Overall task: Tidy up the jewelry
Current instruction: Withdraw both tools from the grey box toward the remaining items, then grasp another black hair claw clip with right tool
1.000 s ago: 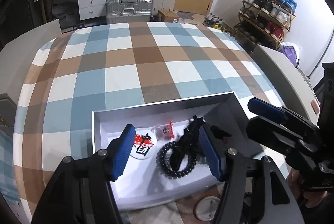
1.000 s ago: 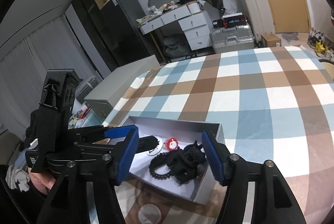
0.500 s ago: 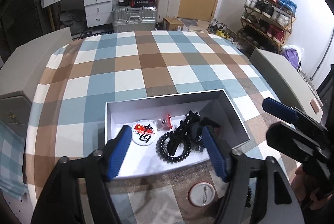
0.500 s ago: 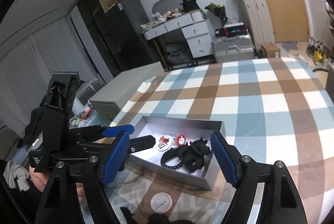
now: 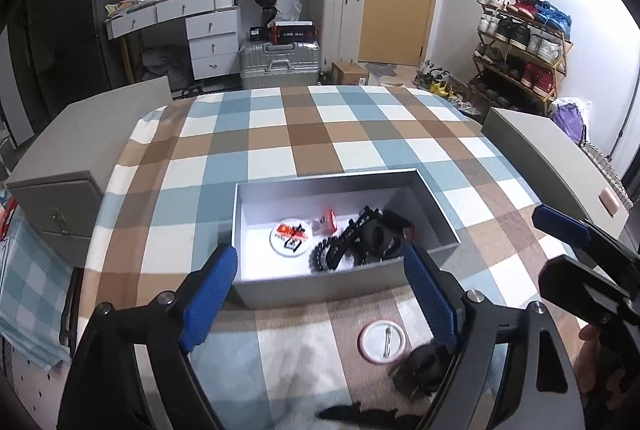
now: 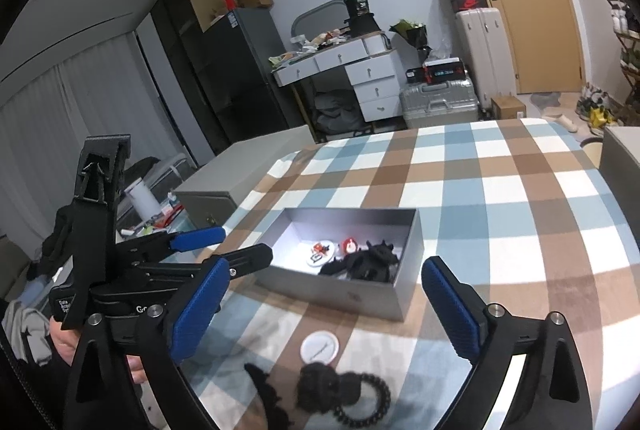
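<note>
So there's a checked tablecloth (image 5: 304,133) over the table, and a grey open box (image 5: 320,288) sits toward its near edge. Both grippers hover short of the box: left gripper (image 5: 320,294) and right gripper (image 6: 324,310) each spread wide, nothing between the blue pads. Inside the box, a black pile of hair accessories (image 5: 360,242) lies by the right wall, with a round printed badge (image 5: 291,236) and a little red charm (image 5: 327,221) beside it. Still out on the cloth by the near edge: a black coil hair tie (image 6: 360,400) with a fuzzy black piece, and a white badge (image 6: 320,349) lying pin-side up.
</note>
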### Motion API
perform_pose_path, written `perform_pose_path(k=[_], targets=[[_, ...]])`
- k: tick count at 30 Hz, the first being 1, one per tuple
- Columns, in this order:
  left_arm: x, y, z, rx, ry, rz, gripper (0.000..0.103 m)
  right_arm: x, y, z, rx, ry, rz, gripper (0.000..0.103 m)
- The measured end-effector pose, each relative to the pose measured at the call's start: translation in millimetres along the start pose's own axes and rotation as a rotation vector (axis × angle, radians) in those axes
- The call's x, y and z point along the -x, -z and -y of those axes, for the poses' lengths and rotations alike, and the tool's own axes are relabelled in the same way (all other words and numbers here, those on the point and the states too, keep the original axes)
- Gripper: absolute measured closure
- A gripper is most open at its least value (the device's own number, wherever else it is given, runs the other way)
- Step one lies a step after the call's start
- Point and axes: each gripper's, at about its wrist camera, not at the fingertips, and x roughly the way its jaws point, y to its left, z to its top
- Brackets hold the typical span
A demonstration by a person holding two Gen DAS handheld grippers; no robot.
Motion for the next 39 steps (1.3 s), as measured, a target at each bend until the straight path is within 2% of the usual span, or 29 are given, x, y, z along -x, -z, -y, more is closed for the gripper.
perform_pose_path(k=[4,8,12,19,23,28,39], targets=[[7,10,1,0.01,0.016,0.01,0.018,9,12,-4,0.016,0.0,-0.013,0.004],[15,20,1,0.021,-0.002,0.015,0.017,19,25,-4,0.008,0.006,-0.019,0.004],[16,35,-5,0.06,-0.019,0.003,0.002,18,40,-2,0.011,0.023,-0.061,0.004],[16,54,-12,0.075,-0.036,-0.021,0.001,2,71,2,0.049,0.055,-0.168,0.004],[13,63,-19,0.094,-0.038,-0.048,0.001,-12,85,0,0.109,0.106,-0.221,0.005],[10,73,-23,0.098,-0.043,-0.081,0.001,-15,88,-2,0.106,0.066,-0.219,0.009],[13,81,-21,0.081,-0.04,-0.098,0.001,-33,86,-14,0.116,0.018,-0.226,0.045]])
